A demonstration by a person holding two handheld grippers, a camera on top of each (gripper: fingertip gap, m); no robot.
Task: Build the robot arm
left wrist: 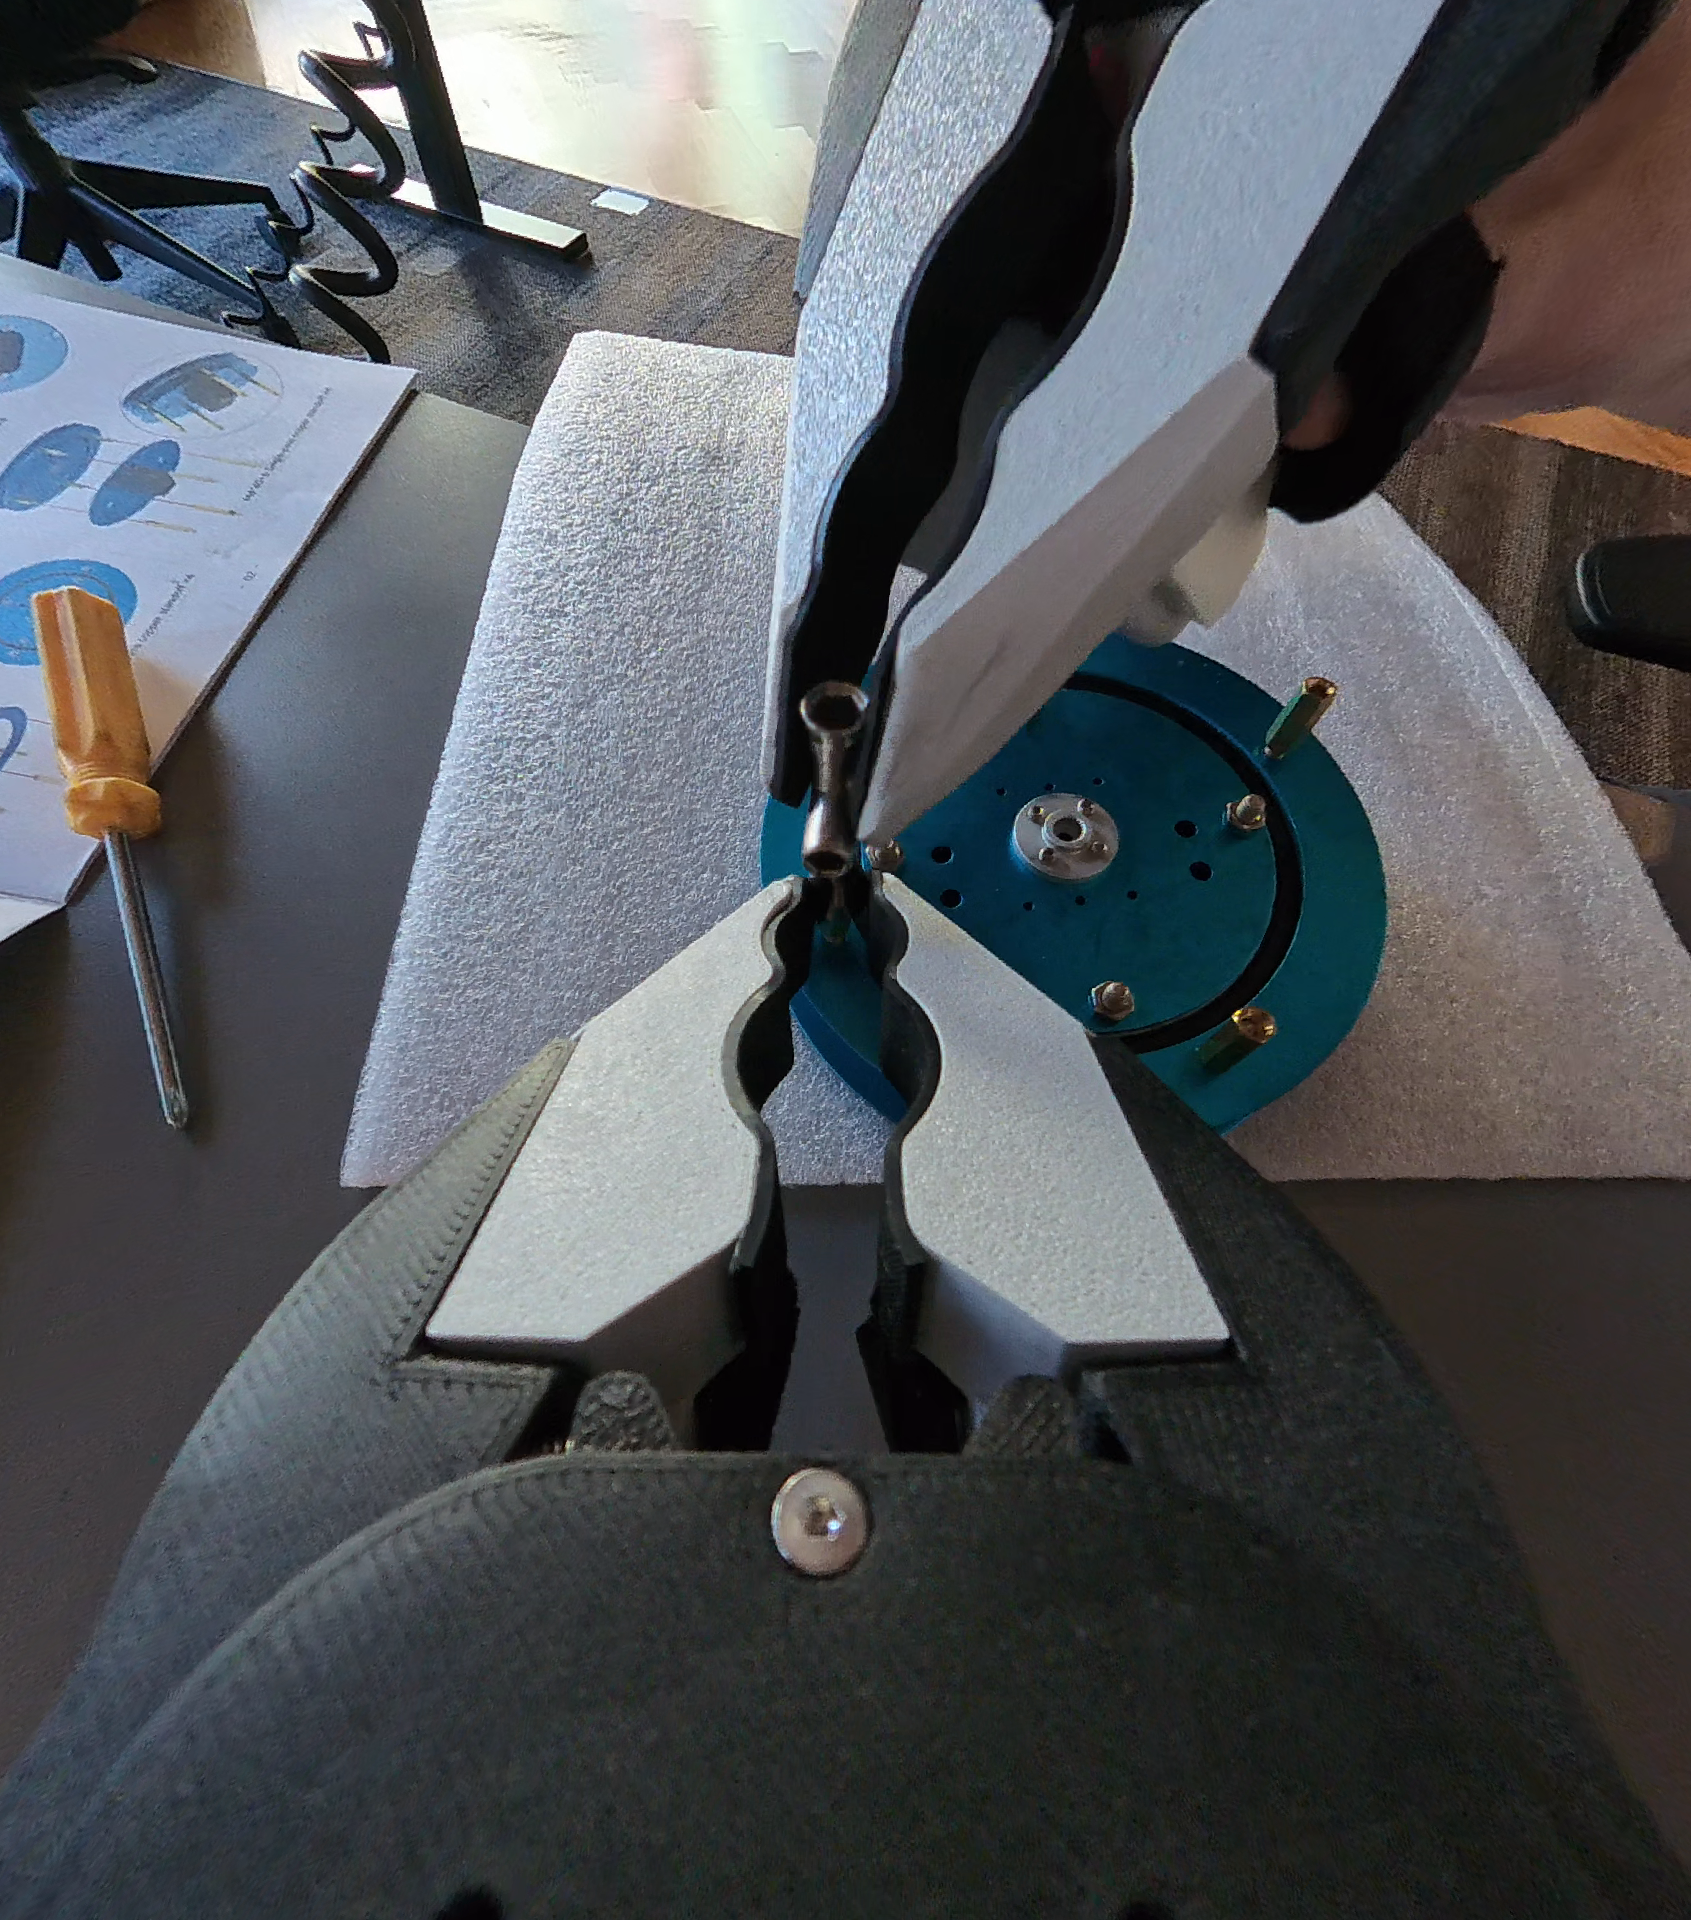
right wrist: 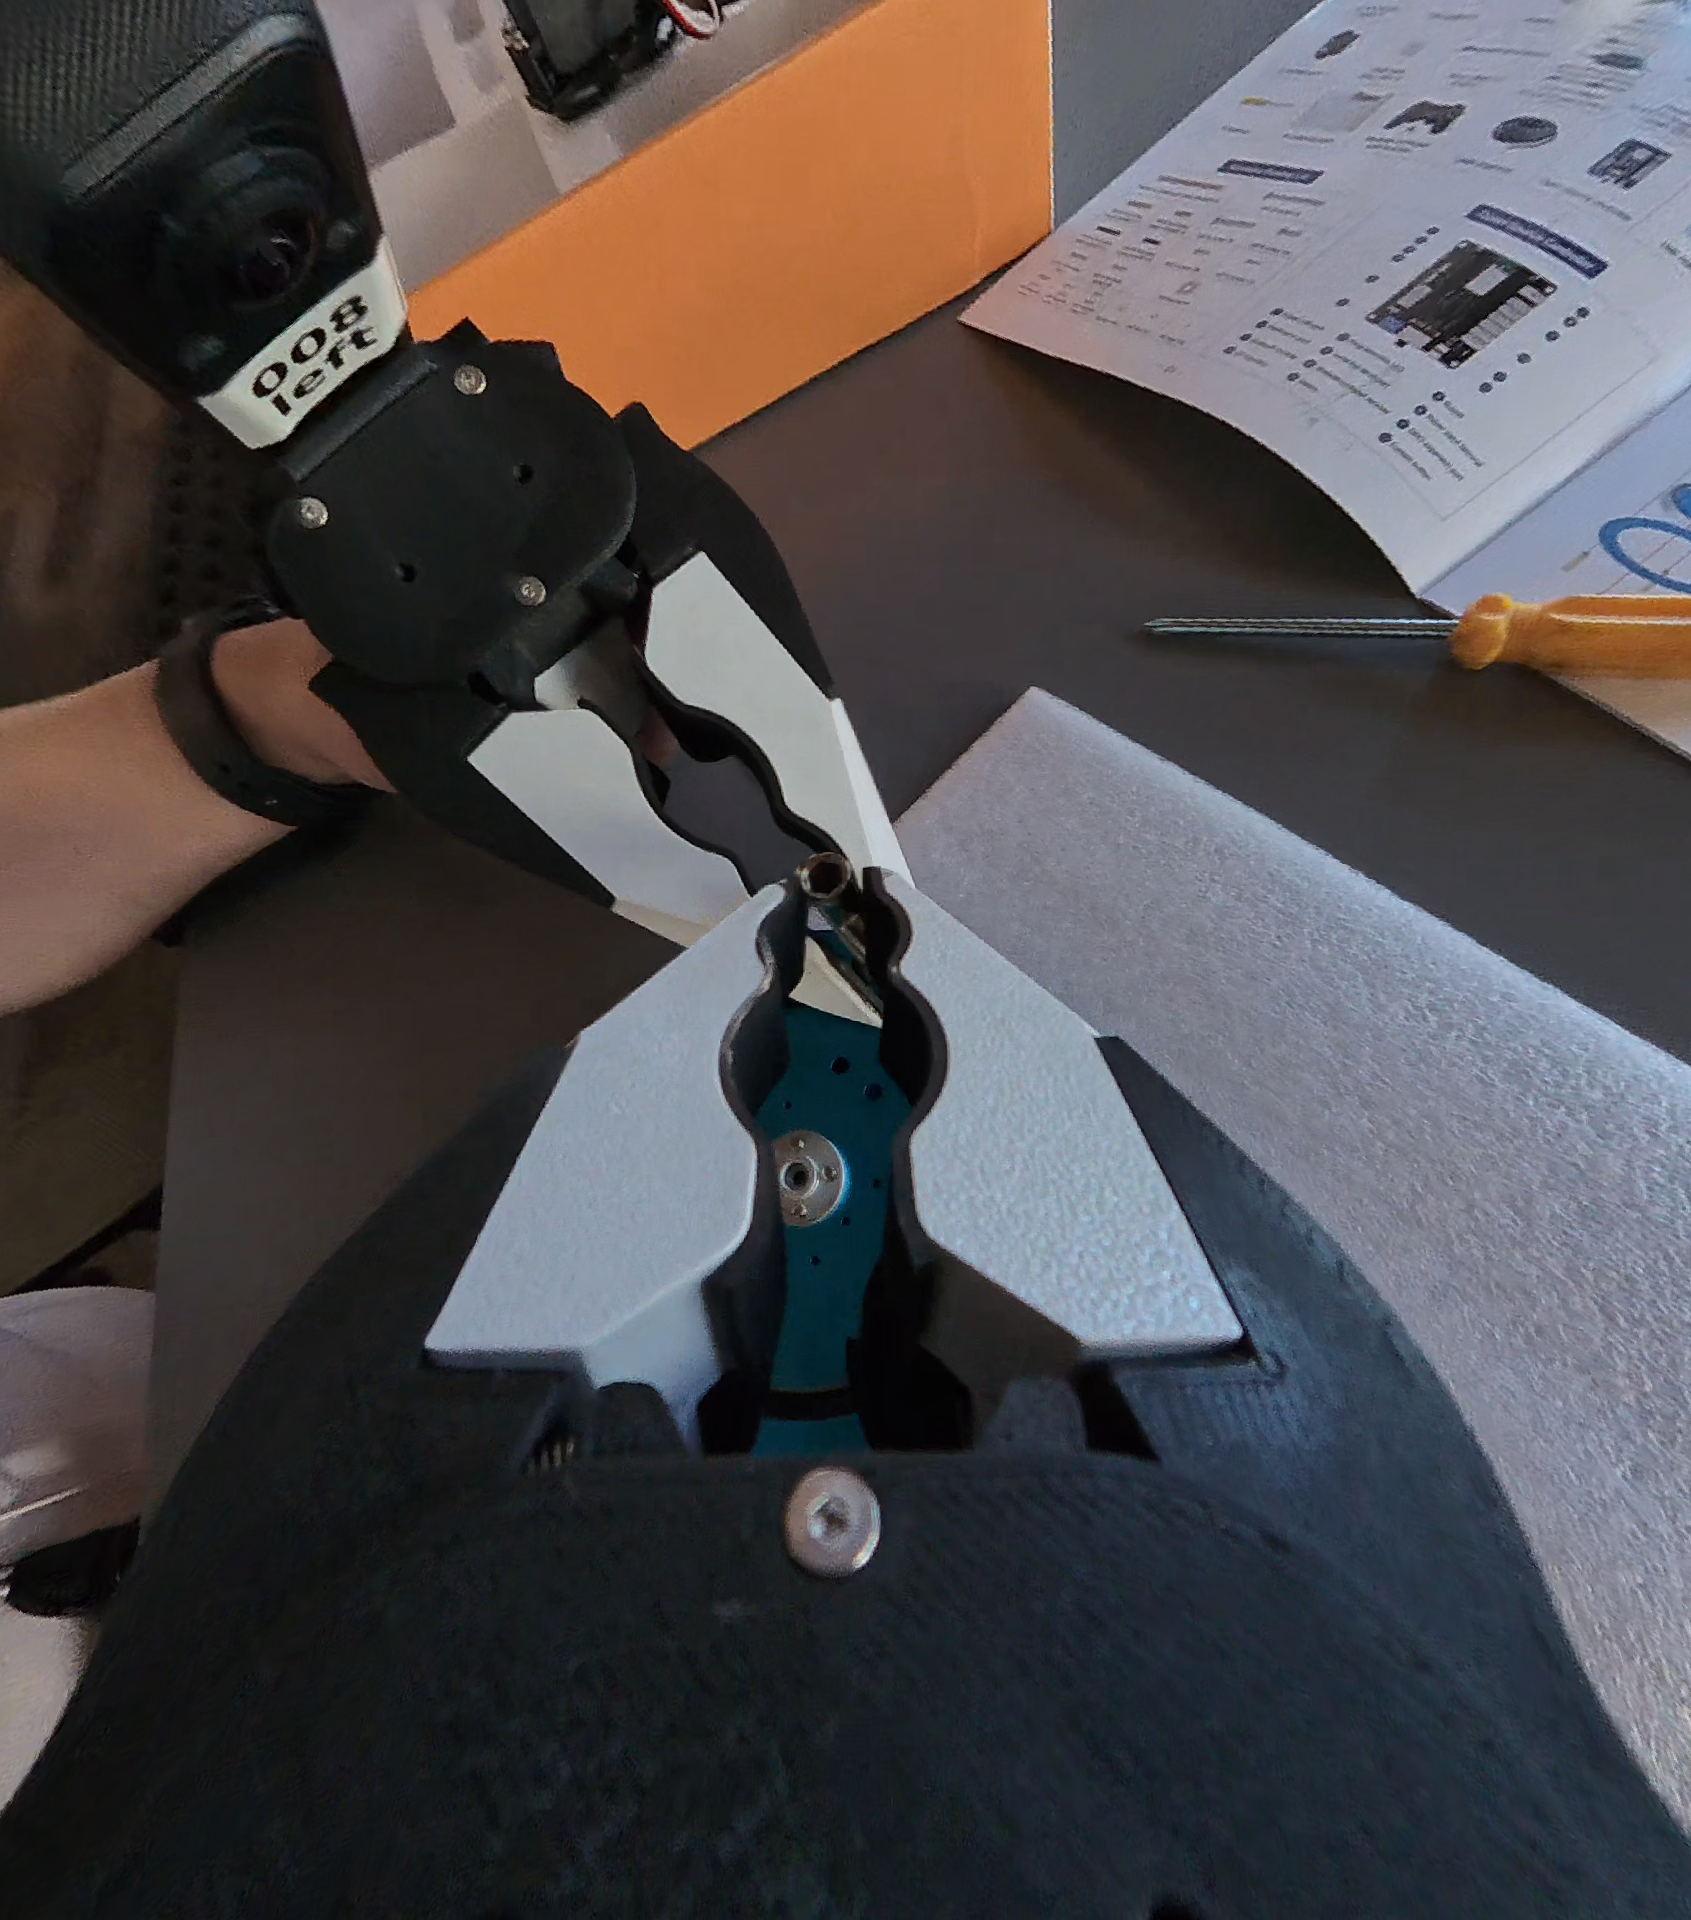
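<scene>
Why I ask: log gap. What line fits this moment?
left claw shut on green hex standoff; right claw shut on dark double-ended metal socket wrench; blue round metal disc on white foam sheet

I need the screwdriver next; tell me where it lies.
Left wrist view: the screwdriver lies at left, handle on the booklet, tip on the dark table, left of the foam sheet.

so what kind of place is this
Probably an office or hobby workbench for putting a kit together: a dark desk with an open instruction booklet, an orange-handled screwdriver, and a blue metal disc lying on a white foam sheet.
</scene>
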